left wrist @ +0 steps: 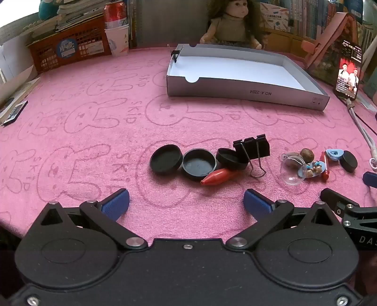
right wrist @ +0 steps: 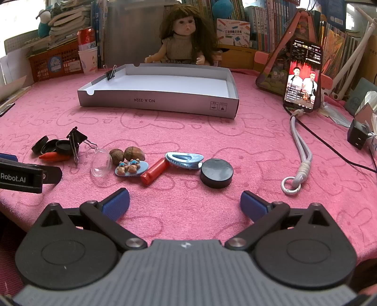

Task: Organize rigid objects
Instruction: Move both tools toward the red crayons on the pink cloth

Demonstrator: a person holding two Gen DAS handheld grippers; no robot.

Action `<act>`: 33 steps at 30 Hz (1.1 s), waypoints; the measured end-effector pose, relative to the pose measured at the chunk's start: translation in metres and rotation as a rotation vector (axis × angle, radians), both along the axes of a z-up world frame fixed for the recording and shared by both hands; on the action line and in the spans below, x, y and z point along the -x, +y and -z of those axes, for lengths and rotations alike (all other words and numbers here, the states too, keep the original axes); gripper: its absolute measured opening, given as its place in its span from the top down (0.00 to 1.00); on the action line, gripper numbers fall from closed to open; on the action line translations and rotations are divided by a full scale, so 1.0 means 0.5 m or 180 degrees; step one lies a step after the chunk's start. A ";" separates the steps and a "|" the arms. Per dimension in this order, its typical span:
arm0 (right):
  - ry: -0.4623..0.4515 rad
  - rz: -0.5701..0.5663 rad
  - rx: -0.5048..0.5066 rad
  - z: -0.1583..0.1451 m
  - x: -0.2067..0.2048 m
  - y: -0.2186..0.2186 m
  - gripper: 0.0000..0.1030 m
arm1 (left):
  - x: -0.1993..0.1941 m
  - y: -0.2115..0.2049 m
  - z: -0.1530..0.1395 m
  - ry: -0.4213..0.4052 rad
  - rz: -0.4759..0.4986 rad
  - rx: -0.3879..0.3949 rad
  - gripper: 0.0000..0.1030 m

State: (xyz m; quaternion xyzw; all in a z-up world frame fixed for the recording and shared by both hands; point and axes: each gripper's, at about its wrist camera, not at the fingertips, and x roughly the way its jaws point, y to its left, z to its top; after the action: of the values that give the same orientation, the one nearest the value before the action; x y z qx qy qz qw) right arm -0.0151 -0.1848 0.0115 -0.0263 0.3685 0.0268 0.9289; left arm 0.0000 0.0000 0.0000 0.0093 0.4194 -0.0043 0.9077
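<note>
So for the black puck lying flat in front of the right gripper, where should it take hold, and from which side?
Probably across the puck's round side wall, coming down from above and in front. It lies flat on the pink cloth, so only the rim gives two opposite faces. The right gripper is open, and the side away from the blue hair clip is free.

Pink bunny-print cloth (right wrist: 212, 131) covers the table, packed bookshelf (right wrist: 266, 26) behind it, daylight coming in top left by the book stacks (right wrist: 68, 21).
</note>
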 end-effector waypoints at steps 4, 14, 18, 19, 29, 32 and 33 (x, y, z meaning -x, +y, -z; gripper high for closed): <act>-0.0003 0.0004 -0.0005 0.000 0.000 0.000 0.00 | 0.000 0.000 0.000 -0.0001 0.0000 0.0010 0.00; -0.0023 0.0005 -0.0029 0.004 0.001 -0.001 0.00 | 0.000 0.000 0.000 -0.0018 0.0002 0.0008 0.00; -0.0056 -0.0010 -0.0029 0.006 0.005 -0.001 0.00 | -0.004 0.000 0.005 -0.0047 0.0003 0.0010 0.00; -0.0054 -0.0021 -0.0031 0.006 0.005 -0.002 0.00 | 0.001 -0.001 0.003 -0.0050 0.0004 0.0010 0.00; -0.0045 -0.0051 -0.0038 0.006 0.002 -0.002 0.00 | 0.008 0.001 -0.004 -0.0104 0.0019 0.0003 0.00; -0.0073 -0.0063 -0.0044 0.007 0.004 -0.003 0.00 | 0.011 0.001 -0.003 -0.0142 0.0024 0.0004 0.00; -0.0084 -0.0071 -0.0045 0.007 0.005 -0.004 0.00 | 0.012 0.001 -0.003 -0.0149 0.0025 0.0005 0.00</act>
State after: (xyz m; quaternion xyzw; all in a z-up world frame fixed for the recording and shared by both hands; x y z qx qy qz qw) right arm -0.0174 -0.1868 0.0078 -0.0242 0.3556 0.0393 0.9335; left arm -0.0059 0.0005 0.0014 0.0103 0.3980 -0.0080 0.9173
